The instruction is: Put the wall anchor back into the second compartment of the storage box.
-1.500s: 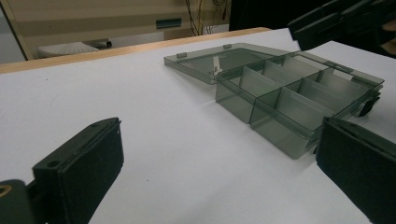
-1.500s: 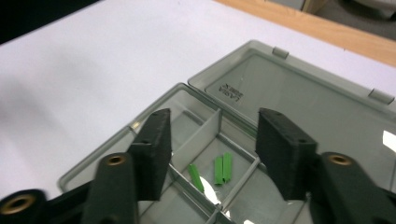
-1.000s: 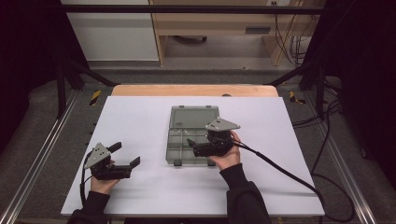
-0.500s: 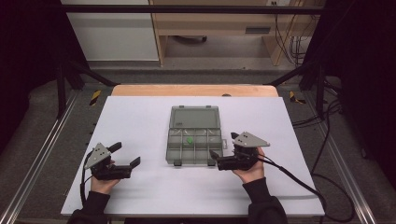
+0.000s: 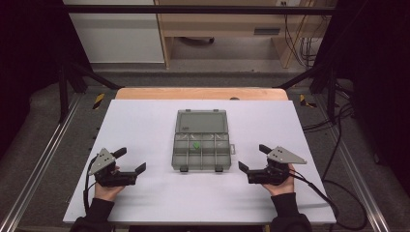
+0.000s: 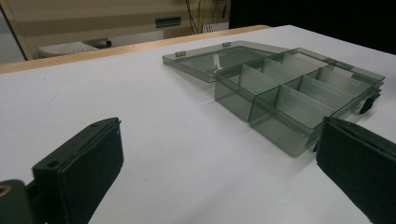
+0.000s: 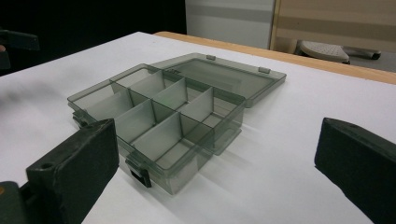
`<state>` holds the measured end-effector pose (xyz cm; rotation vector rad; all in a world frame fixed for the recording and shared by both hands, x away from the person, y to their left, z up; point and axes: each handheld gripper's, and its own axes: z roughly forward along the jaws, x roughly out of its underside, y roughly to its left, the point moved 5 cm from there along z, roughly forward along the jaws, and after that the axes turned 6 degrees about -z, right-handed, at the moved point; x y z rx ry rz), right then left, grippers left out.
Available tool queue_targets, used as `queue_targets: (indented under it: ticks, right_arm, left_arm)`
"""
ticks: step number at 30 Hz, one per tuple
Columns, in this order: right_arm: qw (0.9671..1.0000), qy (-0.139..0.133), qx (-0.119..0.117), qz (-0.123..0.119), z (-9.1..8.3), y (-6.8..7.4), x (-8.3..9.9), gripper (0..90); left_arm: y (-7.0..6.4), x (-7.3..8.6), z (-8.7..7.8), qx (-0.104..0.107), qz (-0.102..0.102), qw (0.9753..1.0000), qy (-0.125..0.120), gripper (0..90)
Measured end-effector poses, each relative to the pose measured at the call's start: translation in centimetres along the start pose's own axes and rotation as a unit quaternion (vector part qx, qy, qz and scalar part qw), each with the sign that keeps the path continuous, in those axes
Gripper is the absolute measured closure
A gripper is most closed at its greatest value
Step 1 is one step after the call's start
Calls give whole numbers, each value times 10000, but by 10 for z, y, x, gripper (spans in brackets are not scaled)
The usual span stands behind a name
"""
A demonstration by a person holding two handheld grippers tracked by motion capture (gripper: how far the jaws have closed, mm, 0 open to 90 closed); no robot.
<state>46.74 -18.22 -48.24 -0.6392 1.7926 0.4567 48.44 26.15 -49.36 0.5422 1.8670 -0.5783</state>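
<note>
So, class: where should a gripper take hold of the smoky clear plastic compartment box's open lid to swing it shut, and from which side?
Grip the lid at its far free edge, coming from the table's far side; its hinge joins the tray, so only that edge lifts.

A white table carries an open grey compartment box, its lid lying flat.

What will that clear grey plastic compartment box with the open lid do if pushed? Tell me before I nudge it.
The clear grey plastic compartment box looks thin-walled and nearly empty, so it is probably light and would slide easily on the smooth white table. Its open lid lies flat behind it and may flap on its hinges if lifted.
</note>
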Motion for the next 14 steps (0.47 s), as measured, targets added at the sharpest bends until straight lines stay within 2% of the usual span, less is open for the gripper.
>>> queue_targets:
  ticks: [10, 14]
  right_arm:
    - [9999, -73, 70, 89, -15, -15, 18, 3]
    - [10000, -62, 47, 27, -18, -18, 24, 3]
  left_arm:
    - [-1, 0, 0, 8, 15, 10000, 6, 4]
    - [-1, 0, 0, 5, 14, 10000, 3, 4]
